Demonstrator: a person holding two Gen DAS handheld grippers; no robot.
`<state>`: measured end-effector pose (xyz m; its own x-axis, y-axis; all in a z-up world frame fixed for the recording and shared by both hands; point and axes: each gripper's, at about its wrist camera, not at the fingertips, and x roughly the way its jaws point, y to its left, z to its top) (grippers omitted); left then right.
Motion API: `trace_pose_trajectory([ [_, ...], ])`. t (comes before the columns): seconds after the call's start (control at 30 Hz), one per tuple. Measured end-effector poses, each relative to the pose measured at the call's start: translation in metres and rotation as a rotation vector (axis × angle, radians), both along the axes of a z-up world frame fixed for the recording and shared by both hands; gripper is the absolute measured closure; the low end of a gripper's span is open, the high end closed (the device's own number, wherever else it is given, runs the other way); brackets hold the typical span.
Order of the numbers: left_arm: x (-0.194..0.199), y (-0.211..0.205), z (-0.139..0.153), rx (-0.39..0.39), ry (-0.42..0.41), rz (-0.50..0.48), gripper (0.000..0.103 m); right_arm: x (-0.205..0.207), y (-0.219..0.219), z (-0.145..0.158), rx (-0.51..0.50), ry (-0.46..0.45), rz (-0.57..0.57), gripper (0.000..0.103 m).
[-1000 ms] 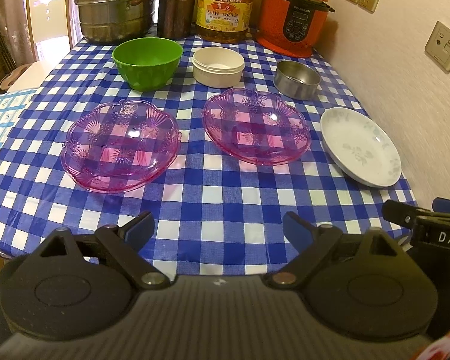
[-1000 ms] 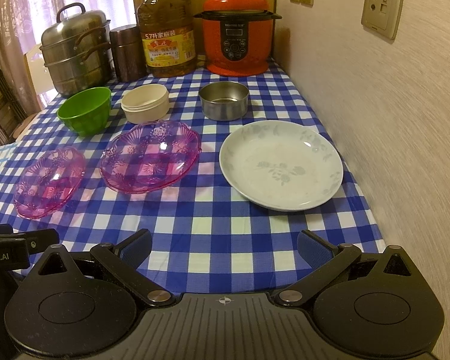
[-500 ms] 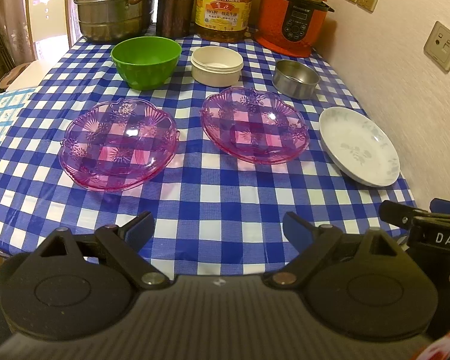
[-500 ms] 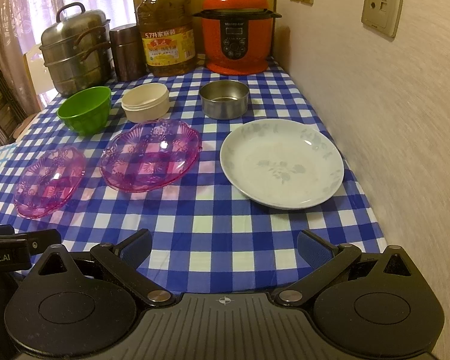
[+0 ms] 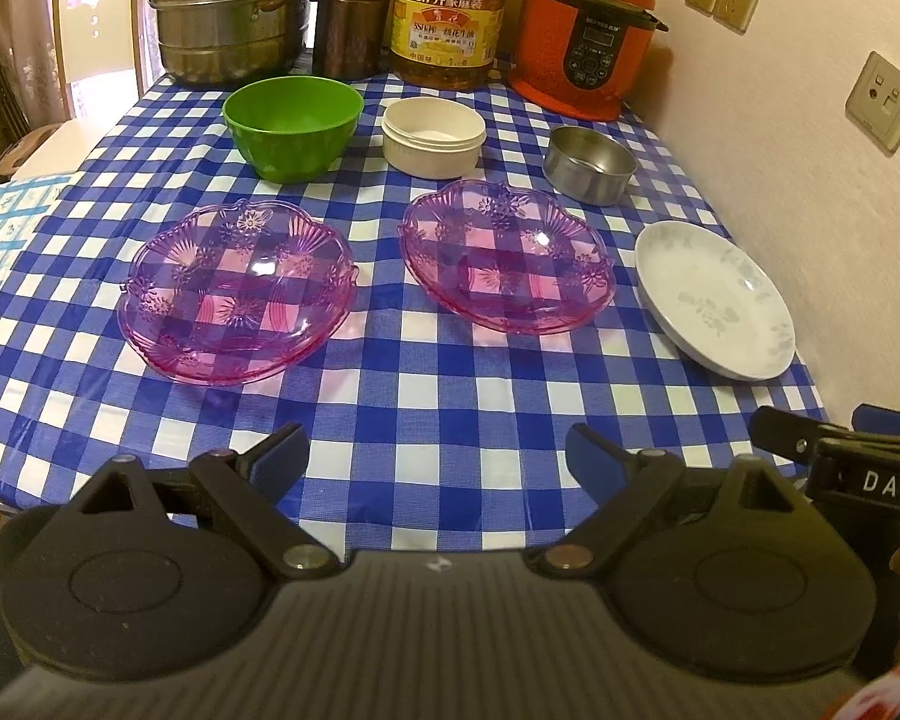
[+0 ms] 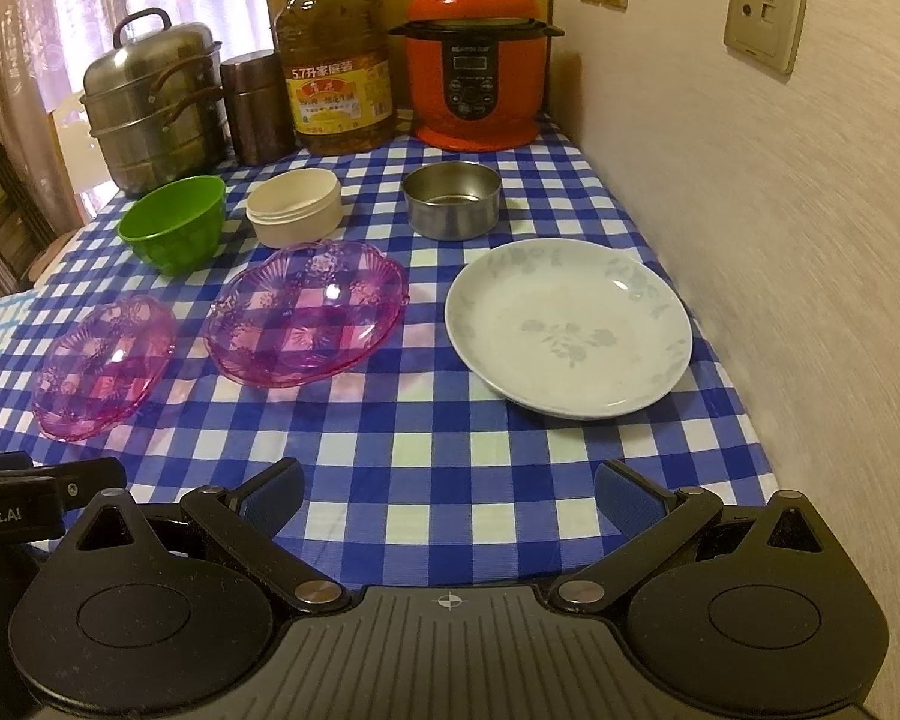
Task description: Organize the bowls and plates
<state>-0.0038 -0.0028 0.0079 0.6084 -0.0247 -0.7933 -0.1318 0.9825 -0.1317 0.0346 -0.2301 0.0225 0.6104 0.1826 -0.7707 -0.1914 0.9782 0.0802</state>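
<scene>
Two handheld grippers hover at the near edge of a checked table (image 5: 426,384), both with fingers spread wide and nothing between them; no dish has yet been lifted. The left gripper (image 5: 435,456) faces the gap between two pink dishes, the left pink dish (image 5: 237,291) ahead and to its left, the right pink dish (image 5: 507,255) ahead and slightly to its right, both well apart from the fingertips. The right gripper (image 6: 450,486) faces the table a little left of the white plate (image 6: 570,324), which lies ahead and to its right, close to the wall (image 6: 780,210); from this side the plate is the nearest dish, so the right hand looks the better placed for it, and the left hand for the left pink dish. Behind the plates stands a row of three bowls: green bowl (image 5: 293,120) on the left, cream bowl (image 5: 433,137) in the middle, steel bowl (image 5: 591,163) on the right, each standing apart from its neighbours. The pink dishes are oval, their long axes running roughly across the table with a slight slant, so a grip on a near rim seems the likely approach; stacking one pink dish on the other, judged from the layout, is a plausible first step. Pots, an oil bottle (image 6: 336,66) and a red cooker (image 6: 477,60) line the far edge.
</scene>
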Motion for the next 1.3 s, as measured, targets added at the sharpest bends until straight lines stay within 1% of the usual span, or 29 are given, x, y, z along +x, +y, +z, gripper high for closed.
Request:
trace_pose_trajectory([
  [0.23, 0.001, 0.000, 0.001, -0.010, -0.002, 0.000, 0.012, 0.001, -0.002, 0.000, 0.021, 0.002, -0.010, 0.000],
  [0.4, 0.013, 0.003, 0.004, -0.029, -0.018, 0.001, 0.012, 0.007, -0.006, -0.002, 0.080, 0.013, -0.036, 0.000],
  [0.57, 0.036, 0.010, 0.002, -0.047, -0.046, -0.013, 0.012, 0.018, -0.011, -0.002, 0.164, 0.006, -0.083, 0.001],
  [0.7, 0.061, 0.020, 0.000, -0.079, -0.081, -0.035, 0.013, 0.029, -0.012, -0.001, 0.217, -0.014, -0.121, 0.001],
  [0.8, 0.081, 0.027, -0.003, -0.068, -0.097, -0.060, 0.014, 0.041, -0.007, -0.003, 0.247, -0.029, -0.137, 0.001],
  [0.83, 0.088, 0.029, -0.004, -0.065, -0.102, -0.073, 0.014, 0.045, -0.006, -0.005, 0.254, -0.031, -0.146, 0.003],
  [0.87, 0.094, 0.031, -0.006, -0.057, -0.101, -0.083, 0.014, 0.050, -0.004, -0.007, 0.264, -0.029, -0.154, 0.012],
  [0.9, 0.101, 0.032, -0.009, -0.046, -0.100, -0.097, 0.015, 0.054, -0.002, -0.010, 0.275, -0.023, -0.158, 0.017],
  [0.97, 0.113, 0.033, -0.014, -0.022, -0.115, -0.126, 0.015, 0.064, 0.003, -0.018, 0.294, -0.007, -0.174, 0.020],
  [1.03, 0.124, 0.033, -0.018, -0.008, -0.140, -0.159, 0.016, 0.073, 0.007, -0.025, 0.301, -0.002, -0.185, 0.029],
  [1.13, 0.141, 0.034, -0.027, 0.010, -0.136, -0.191, 0.016, 0.085, 0.014, -0.037, 0.323, 0.016, -0.200, 0.037],
  [1.23, 0.162, 0.038, -0.039, 0.009, -0.082, -0.205, 0.016, 0.094, 0.022, -0.047, 0.324, 0.024, -0.206, 0.039],
  [1.3, 0.173, 0.039, -0.047, 0.004, -0.055, -0.227, 0.019, 0.099, 0.025, -0.053, 0.329, 0.032, -0.209, 0.040],
])
